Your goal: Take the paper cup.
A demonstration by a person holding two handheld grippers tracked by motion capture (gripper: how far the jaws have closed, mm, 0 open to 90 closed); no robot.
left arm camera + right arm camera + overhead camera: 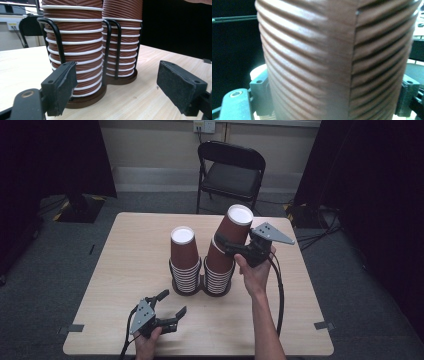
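Two stacks of ribbed brown paper cups stand side by side in a black wire double cup holder near the middle of the light wooden counter. The left stack stands upright. On the right stack the top cup tilts to the right, between the jaws of my right gripper. My left gripper lies in front of the holder, near the counter's front edge. Behind the counter stands a black folding chair.
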